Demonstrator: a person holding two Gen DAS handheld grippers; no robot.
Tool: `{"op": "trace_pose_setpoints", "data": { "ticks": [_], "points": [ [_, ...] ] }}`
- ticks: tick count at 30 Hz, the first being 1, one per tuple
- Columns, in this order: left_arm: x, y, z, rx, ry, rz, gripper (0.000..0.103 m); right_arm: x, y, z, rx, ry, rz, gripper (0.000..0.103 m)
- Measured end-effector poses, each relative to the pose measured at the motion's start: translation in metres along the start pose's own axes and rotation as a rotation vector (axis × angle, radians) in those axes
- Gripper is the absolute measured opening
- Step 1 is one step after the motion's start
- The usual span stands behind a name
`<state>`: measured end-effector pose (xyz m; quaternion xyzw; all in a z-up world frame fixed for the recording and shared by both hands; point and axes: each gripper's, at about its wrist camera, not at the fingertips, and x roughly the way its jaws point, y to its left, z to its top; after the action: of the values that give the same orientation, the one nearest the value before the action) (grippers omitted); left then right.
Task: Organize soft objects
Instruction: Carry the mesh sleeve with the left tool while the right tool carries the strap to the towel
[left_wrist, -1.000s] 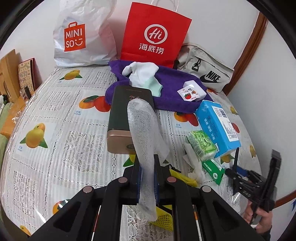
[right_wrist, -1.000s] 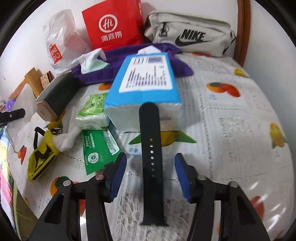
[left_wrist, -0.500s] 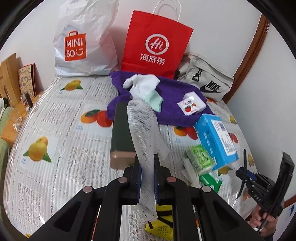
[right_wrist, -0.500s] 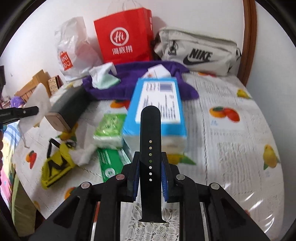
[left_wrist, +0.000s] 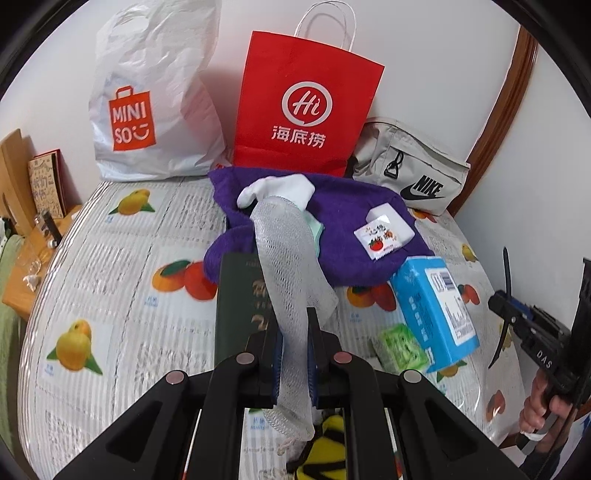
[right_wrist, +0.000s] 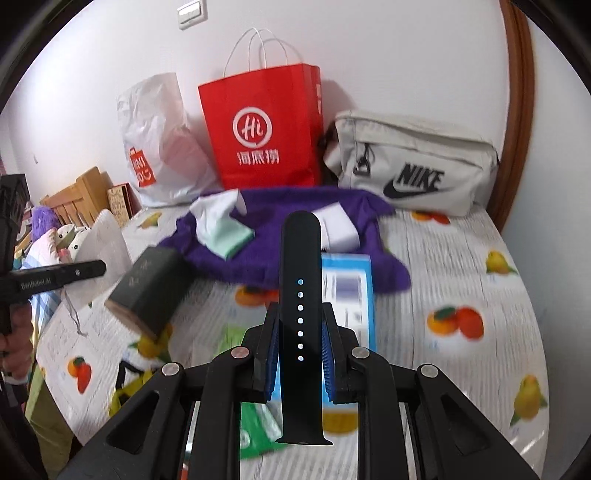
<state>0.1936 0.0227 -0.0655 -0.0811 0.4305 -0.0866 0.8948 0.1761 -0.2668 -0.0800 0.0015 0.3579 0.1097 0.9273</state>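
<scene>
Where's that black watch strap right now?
In the right wrist view, the black watch strap is clamped in the right gripper, lifted above the blue box.

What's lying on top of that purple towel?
On the purple towel lie a white and mint cloth and a small white packet with a tomato sticker. Whatever is beneath the towel is covered.

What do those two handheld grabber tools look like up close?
Both are matte black plastic. The left gripper and right gripper each have angular arms with round silver rivets and two flat fingers lined with ribbed blue pads. White lettering marks their sides, "DAS" on the right one.
</scene>
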Motion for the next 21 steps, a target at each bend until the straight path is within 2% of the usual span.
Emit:
{"op": "trace_pose_setpoints", "data": {
  "ticks": [7,21],
  "points": [
    [0.019,-0.002,0.026,0.003,-0.001,-0.002,0.011,0.027,-0.004,0.035,-0.004,-0.01,0.004,0.02],
    [0.071,-0.002,0.062,0.003,0.036,-0.018,0.011,0.101,-0.028,0.079,0.023,0.065,-0.001,0.02]
  ]
}}
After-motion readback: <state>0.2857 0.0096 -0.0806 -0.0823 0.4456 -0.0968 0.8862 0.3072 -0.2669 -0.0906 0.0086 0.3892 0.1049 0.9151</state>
